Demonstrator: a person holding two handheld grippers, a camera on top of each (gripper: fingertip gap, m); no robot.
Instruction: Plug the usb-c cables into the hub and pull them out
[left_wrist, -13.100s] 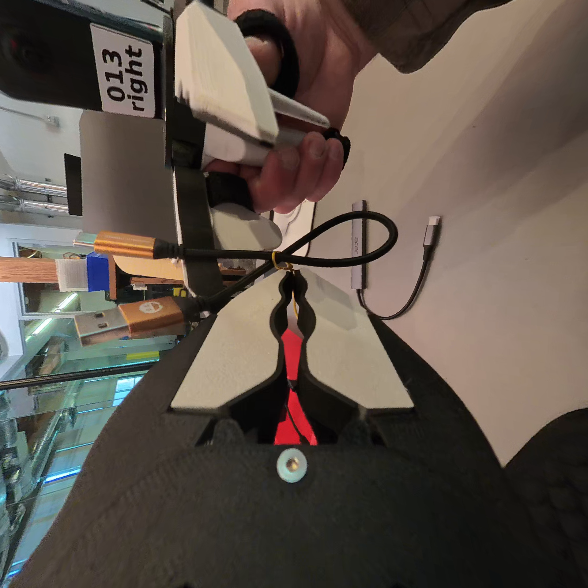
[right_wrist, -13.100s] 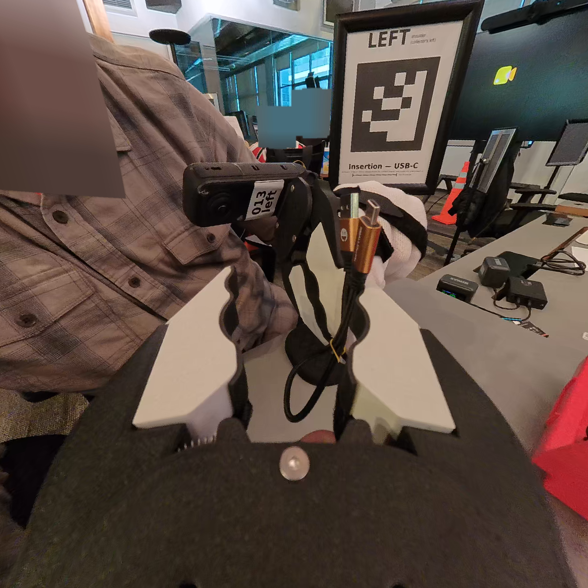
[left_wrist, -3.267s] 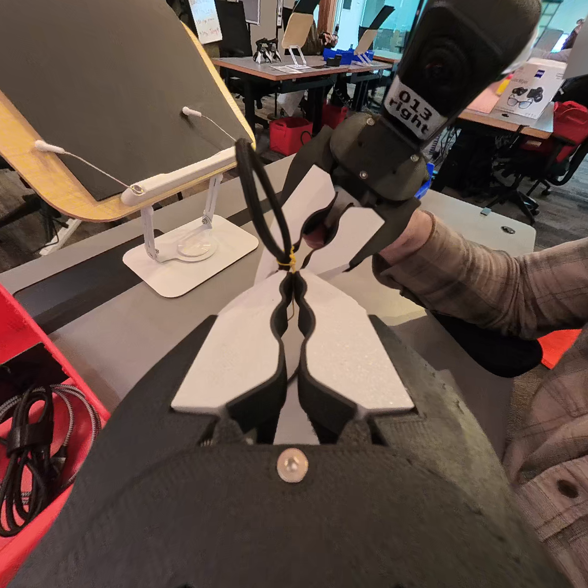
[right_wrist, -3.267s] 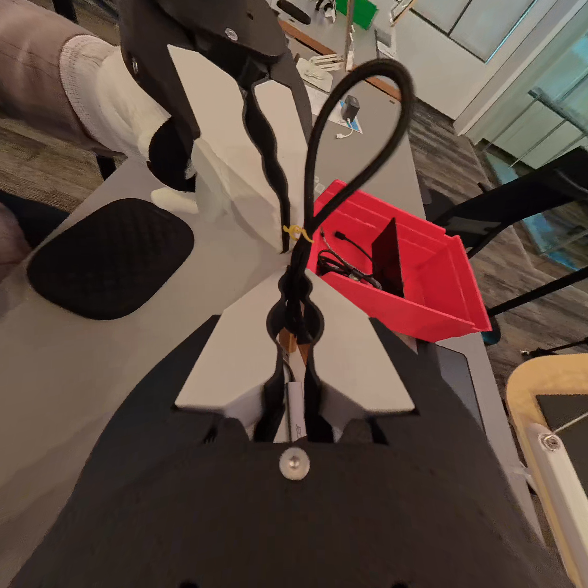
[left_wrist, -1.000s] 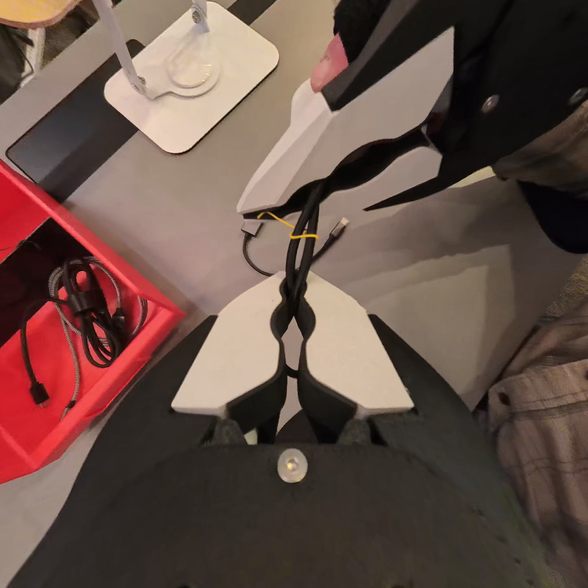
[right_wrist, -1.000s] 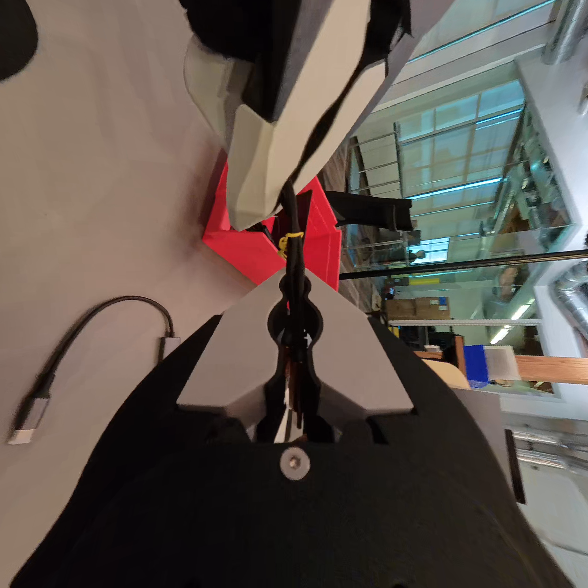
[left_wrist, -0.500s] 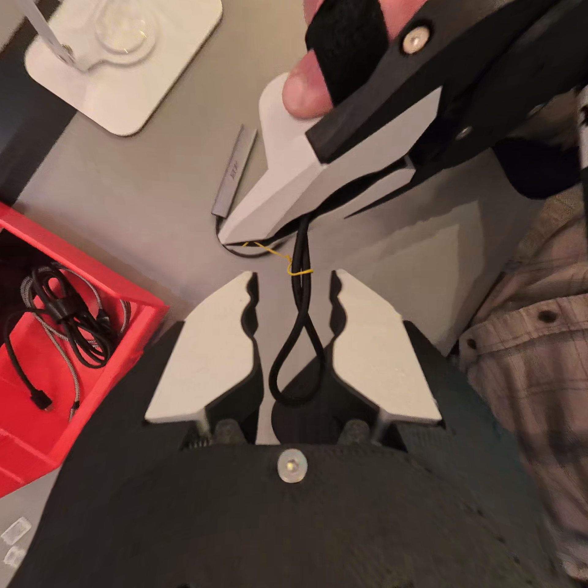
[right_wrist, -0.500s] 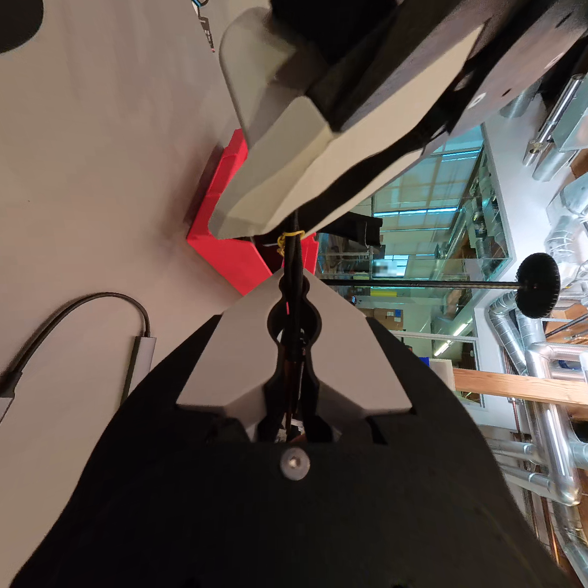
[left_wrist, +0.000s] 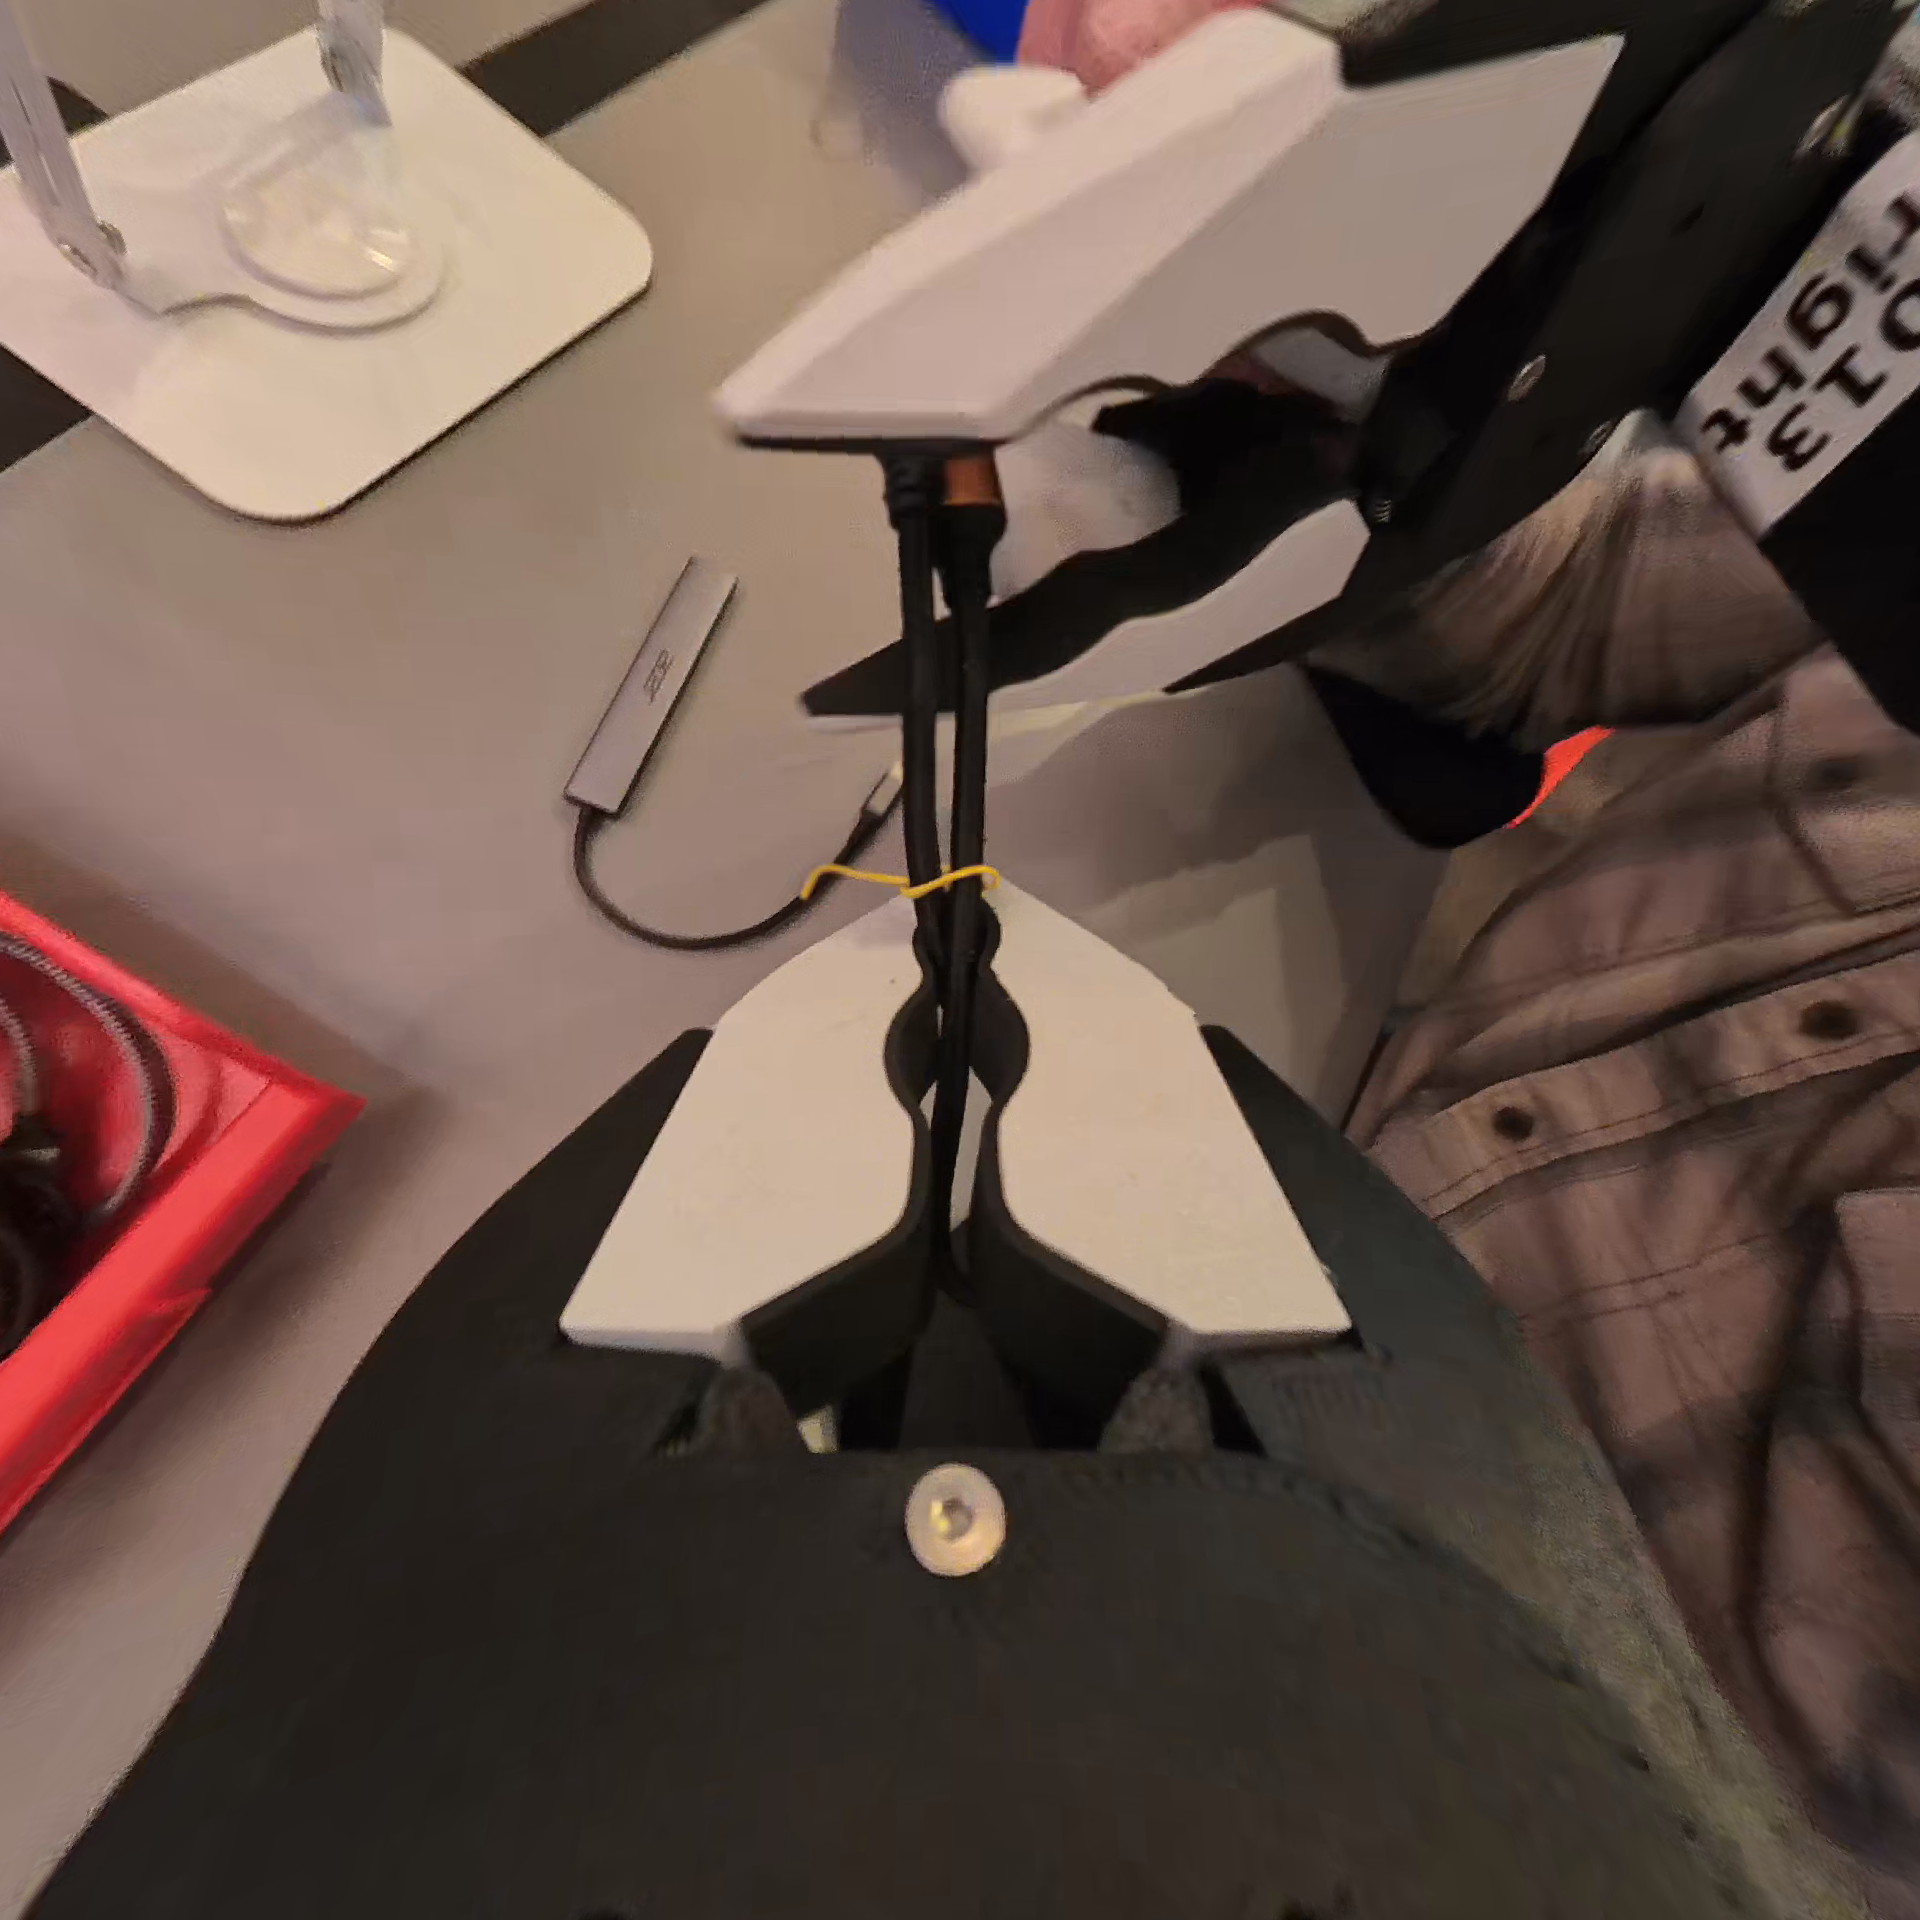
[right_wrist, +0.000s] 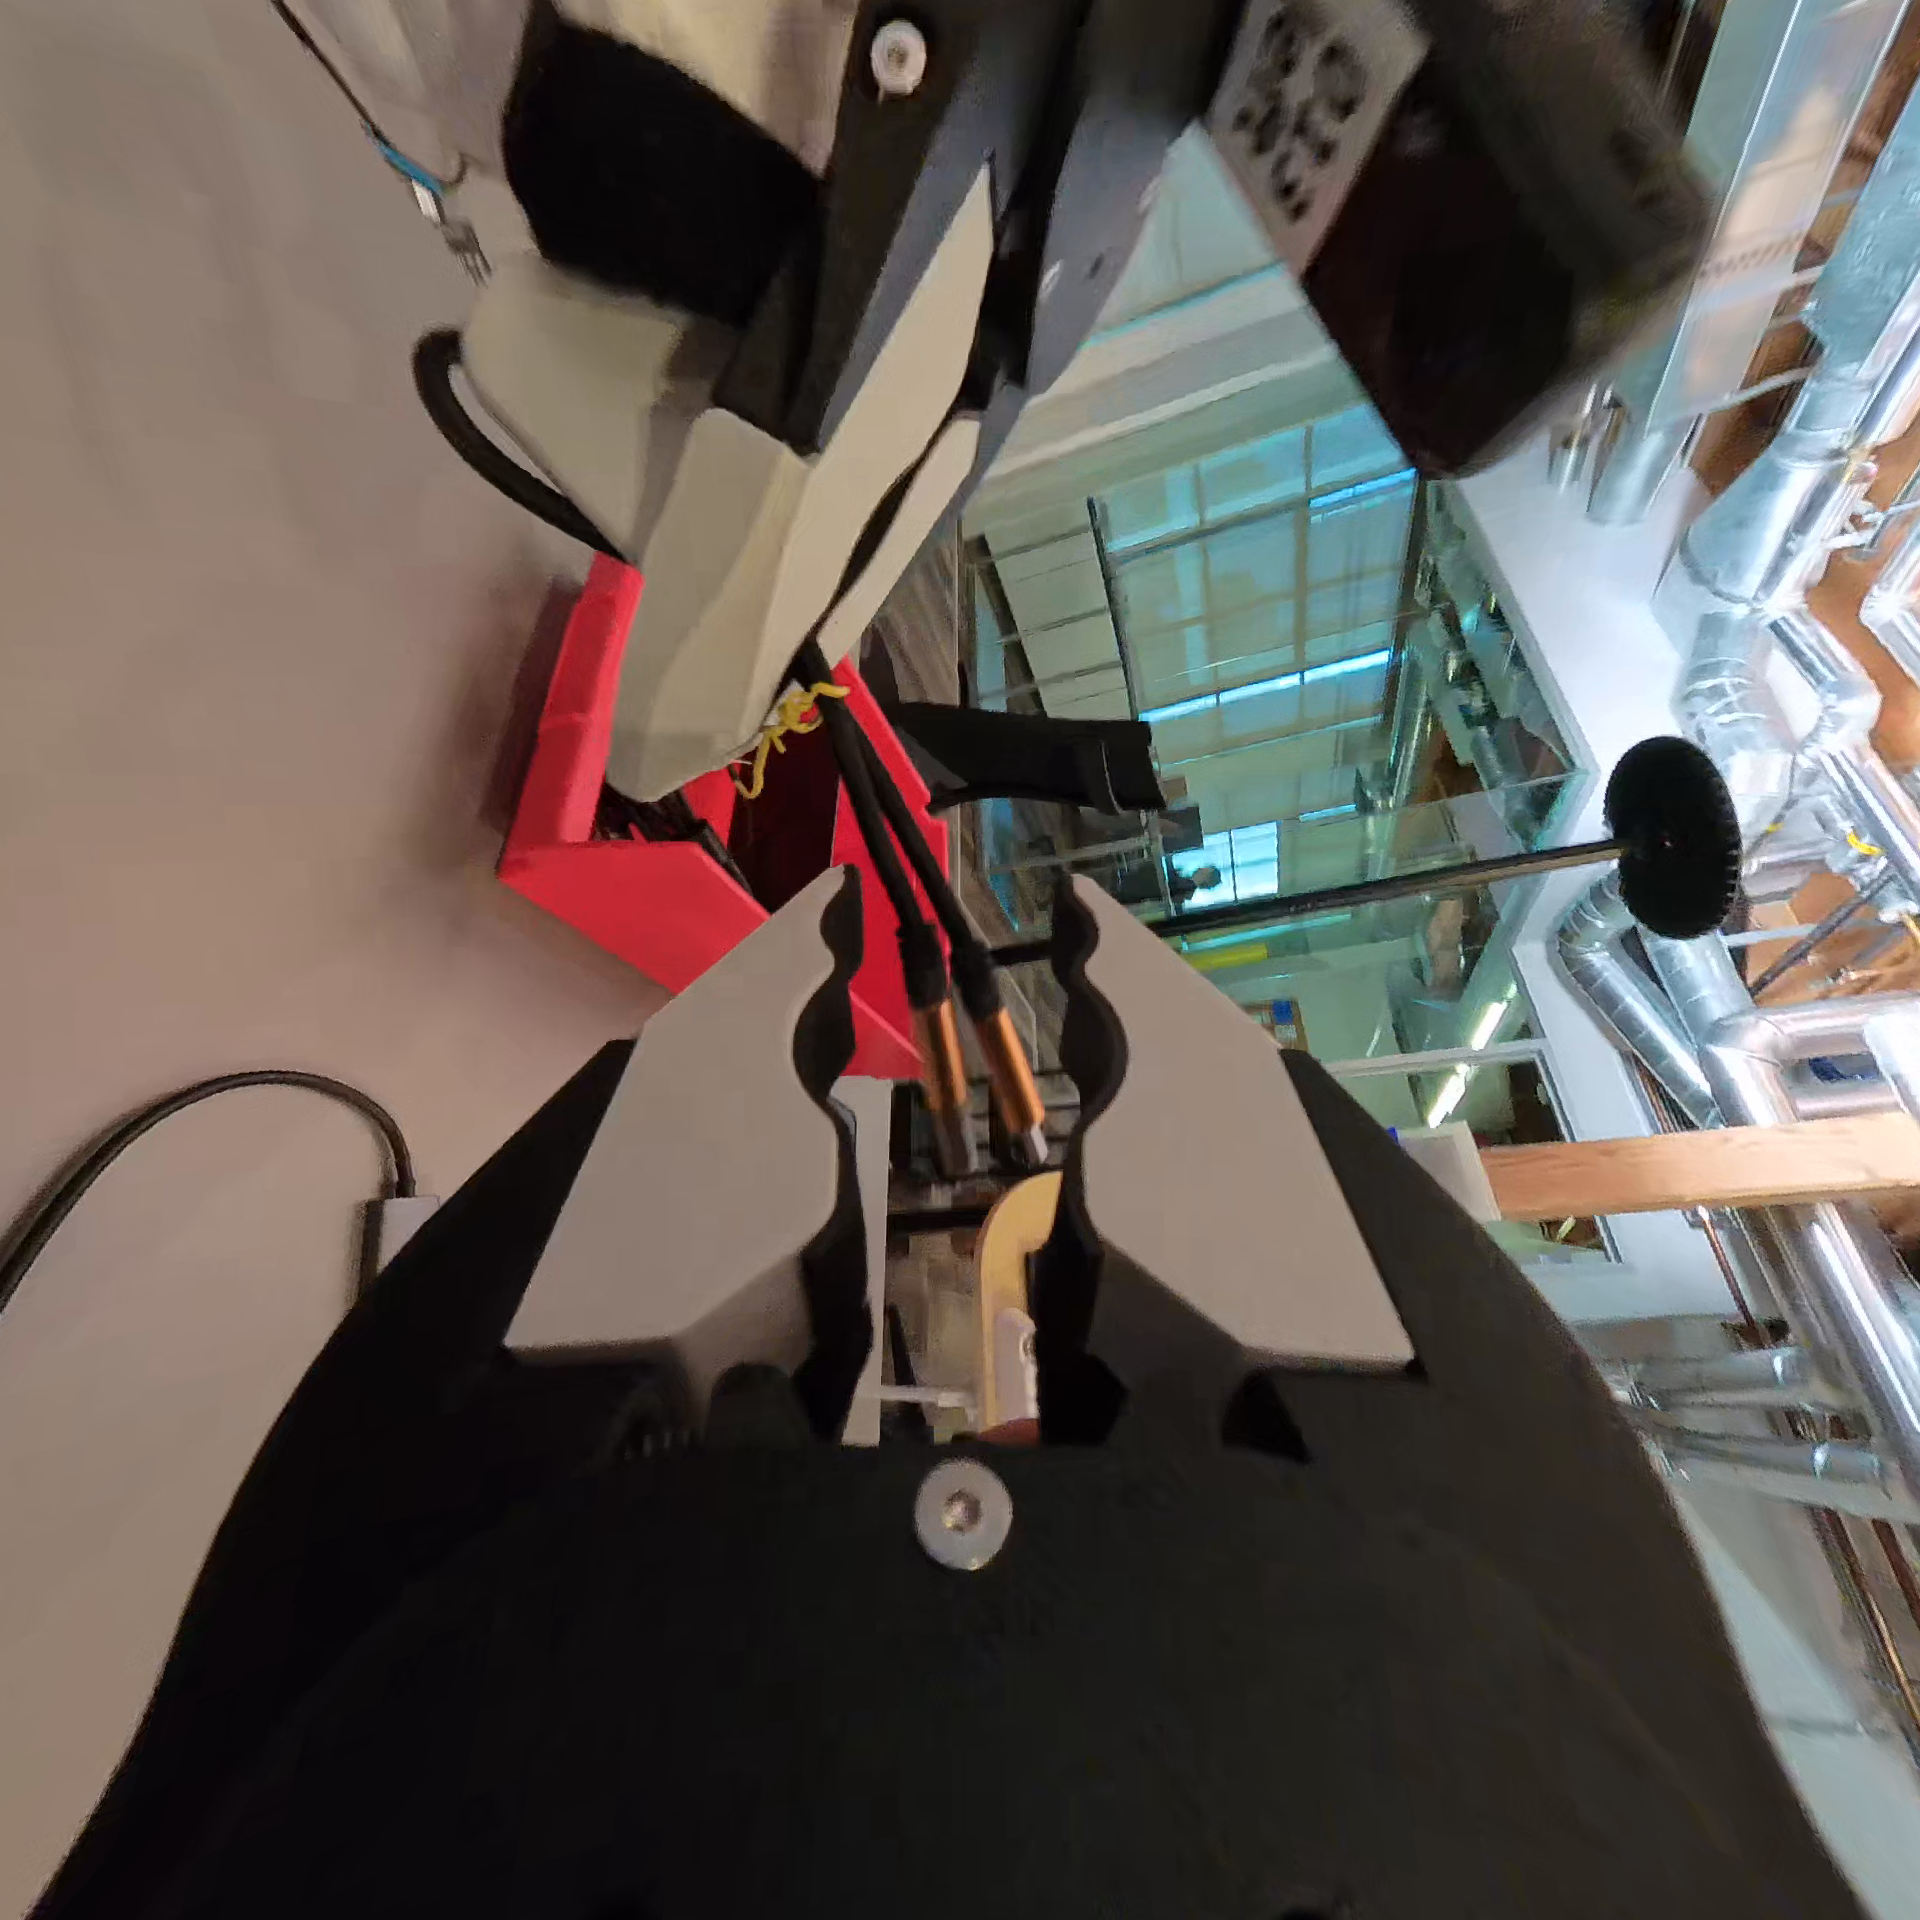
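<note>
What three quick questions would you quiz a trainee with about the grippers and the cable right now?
1. True or false: the left gripper is shut on the black cable.
2. Multiple choice: the right gripper is A) open, with the copper plugs between its fingers, B) shut on the cable, C) shut on the hub.
3. Short answer: what colour is the tie around the folded cable?

Key: 1 true; 2 A; 3 yellow.

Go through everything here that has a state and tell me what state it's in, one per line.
Left gripper: shut on the black cable.
Right gripper: open, the cable's two copper plugs between its jaws.
Black cable: folded double, tied with yellow wire.
Hub: flat on the table, nothing plugged in.
</note>
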